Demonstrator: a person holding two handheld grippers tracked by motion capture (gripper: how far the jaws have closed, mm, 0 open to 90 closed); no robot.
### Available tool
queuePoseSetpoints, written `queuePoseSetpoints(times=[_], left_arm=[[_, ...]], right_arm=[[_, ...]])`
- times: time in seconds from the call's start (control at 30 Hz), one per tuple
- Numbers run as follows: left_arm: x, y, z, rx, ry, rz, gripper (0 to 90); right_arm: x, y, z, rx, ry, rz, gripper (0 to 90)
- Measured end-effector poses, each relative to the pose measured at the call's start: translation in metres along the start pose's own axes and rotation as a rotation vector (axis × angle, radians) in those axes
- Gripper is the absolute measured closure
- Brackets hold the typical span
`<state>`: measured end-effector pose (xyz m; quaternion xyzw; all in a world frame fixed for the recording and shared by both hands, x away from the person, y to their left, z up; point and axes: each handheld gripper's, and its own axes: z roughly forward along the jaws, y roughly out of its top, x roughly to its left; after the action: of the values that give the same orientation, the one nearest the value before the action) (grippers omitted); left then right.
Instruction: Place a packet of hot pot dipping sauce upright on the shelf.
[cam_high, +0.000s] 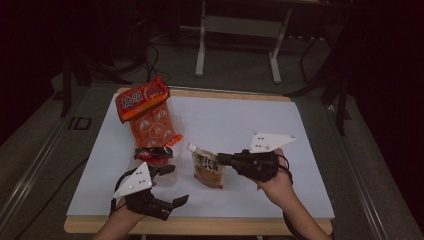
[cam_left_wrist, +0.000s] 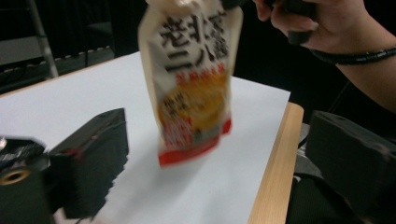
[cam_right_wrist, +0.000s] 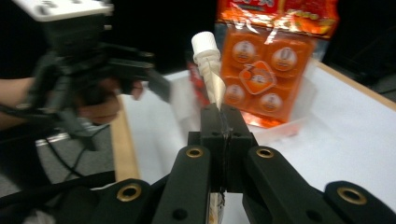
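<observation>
Right tool is pinching the sauce pouch by its top edge, lifting it just above the white worktop. Left tool is standing wide and empty near the worktop's front edge, beside the pouch.

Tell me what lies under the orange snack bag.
The orange snack bag rests on an orange multipack inside a clear tray. The multipack's far end is covered; the bag hides it.
</observation>
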<state>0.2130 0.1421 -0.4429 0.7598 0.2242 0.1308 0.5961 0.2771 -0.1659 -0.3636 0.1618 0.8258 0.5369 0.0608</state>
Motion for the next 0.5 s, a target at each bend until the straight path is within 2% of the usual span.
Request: queuePoseSetpoints(times=[0.03,0.07,0.1,0.17,0.2,0.3,0.5], left_arm=[[0.0,0.0,0.0,0.0,0.0,0.0,9.4],[0.001,0.003,0.003,0.004,-0.016,-0.005,9.5],[0.001,0.005,0.004,-0.005,-0.025,0.005,9.8],[0.001,0.006,0.004,-0.014,-0.018,0.014,14.8],[0.003,0.01,0.005,-0.034,-0.032,0.016,14.6],[0.006,0.016,0.008,-0.028,-0.037,0.031,14.9],[0.014,0.025,0.013,-0.047,-0.111,0.039,31.7]], right_arm=[[0.0,0.0,0.0,0.0,0.0,0.0,90.0],[0.006,-0.001,-0.001,-0.002,0.021,-0.005,90.0],[0.007,-0.001,-0.001,-0.001,0.025,-0.007,90.0],[0.011,-0.002,-0.001,-0.002,0.036,-0.011,90.0],[0.017,-0.002,-0.001,0.001,0.052,-0.022,90.0],[0.022,-0.001,-0.001,-0.001,0.066,-0.036,90.0],[0.03,0.001,0.002,-0.001,0.094,-0.045,90.0]])
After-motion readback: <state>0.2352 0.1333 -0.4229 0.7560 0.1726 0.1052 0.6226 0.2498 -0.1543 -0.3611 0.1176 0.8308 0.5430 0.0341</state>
